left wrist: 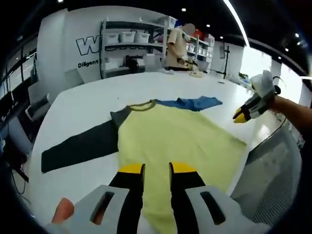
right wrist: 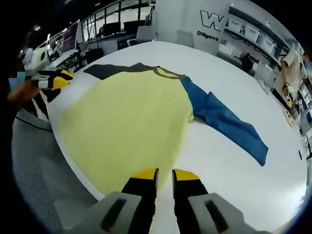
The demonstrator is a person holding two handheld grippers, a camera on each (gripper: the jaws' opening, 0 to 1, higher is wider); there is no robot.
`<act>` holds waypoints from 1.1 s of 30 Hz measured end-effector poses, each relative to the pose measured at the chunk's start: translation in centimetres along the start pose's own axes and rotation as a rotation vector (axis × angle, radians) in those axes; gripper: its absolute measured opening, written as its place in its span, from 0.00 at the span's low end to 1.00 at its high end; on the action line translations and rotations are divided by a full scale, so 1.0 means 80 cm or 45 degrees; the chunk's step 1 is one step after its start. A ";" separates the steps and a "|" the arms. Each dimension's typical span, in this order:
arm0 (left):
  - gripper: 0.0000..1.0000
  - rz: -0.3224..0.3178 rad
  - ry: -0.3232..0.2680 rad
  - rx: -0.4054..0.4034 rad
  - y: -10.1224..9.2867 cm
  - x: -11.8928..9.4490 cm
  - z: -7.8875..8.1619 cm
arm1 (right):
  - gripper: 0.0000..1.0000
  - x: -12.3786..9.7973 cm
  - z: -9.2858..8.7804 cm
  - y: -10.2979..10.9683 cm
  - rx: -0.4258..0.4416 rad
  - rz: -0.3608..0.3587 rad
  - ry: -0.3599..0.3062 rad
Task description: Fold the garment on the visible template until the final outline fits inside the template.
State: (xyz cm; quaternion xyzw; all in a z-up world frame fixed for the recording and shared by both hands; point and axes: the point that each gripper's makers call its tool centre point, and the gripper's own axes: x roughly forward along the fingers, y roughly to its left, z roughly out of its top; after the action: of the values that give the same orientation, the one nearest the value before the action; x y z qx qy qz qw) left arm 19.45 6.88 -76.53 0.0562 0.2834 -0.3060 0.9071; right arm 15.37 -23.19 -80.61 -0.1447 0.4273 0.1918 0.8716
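From my left gripper (left wrist: pixel 156 168), the two yellow-tipped jaws stand slightly parted with a narrow gap between them and nothing in it; they hang just over the near hem of the garment (left wrist: pixel 180 139), and I cannot tell whether they touch the cloth. My right gripper (right wrist: pixel 165 174) is the same: jaws a little apart, holding nothing, poised at the hem edge of the garment (right wrist: pixel 129 122) where it meets the bare table (right wrist: pixel 219 165).

The garment lies flat and spread on the white table (left wrist: pixel 83 105), yellow body toward me, collar away. Its dark grey sleeve (left wrist: pixel 78 144) stretches out from the shoulder on one side, the blue sleeve (left wrist: pixel 192 103) on the other; in the right gripper view the blue sleeve (right wrist: pixel 226 124) runs long and slightly creased, while the dark grey sleeve (right wrist: pixel 114 69) is foreshortened and partly cut by the body's edge. The hem nearest me is hidden behind my own jaws in both views. I can make out no template outline under or around the garment.

Beyond the collar, shelving (left wrist: pixel 131 46) with bins stands against the wall, with a person (left wrist: pixel 178 46) beside it. Next to the garment's near corner, the table edge gives way to a grey mesh surface (right wrist: pixel 34 165).
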 end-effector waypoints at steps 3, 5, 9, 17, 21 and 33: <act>0.16 0.012 -0.018 -0.010 0.004 0.009 0.010 | 0.08 0.002 0.006 -0.004 0.005 -0.016 -0.020; 0.16 0.032 -0.025 -0.021 0.009 0.013 0.016 | 0.08 0.005 0.010 -0.007 0.010 -0.027 -0.032; 0.15 0.090 -0.047 -0.064 0.028 0.028 0.024 | 0.09 0.011 0.019 -0.017 0.035 -0.048 -0.058; 0.15 0.187 -0.066 -0.107 0.055 0.045 0.023 | 0.09 0.022 0.039 -0.055 0.073 -0.142 -0.127; 0.15 0.228 -0.100 -0.122 0.066 0.049 0.024 | 0.09 0.028 0.050 -0.078 0.093 -0.192 -0.165; 0.14 0.243 -0.052 -0.112 0.070 0.059 0.004 | 0.10 0.056 0.058 -0.161 0.167 -0.321 -0.179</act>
State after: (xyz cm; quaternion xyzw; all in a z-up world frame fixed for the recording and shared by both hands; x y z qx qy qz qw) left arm 25.99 8.83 -79.25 0.0368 0.2714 -0.2064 0.9393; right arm 26.97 -31.76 -80.29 -0.1262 0.3553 0.0620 0.9241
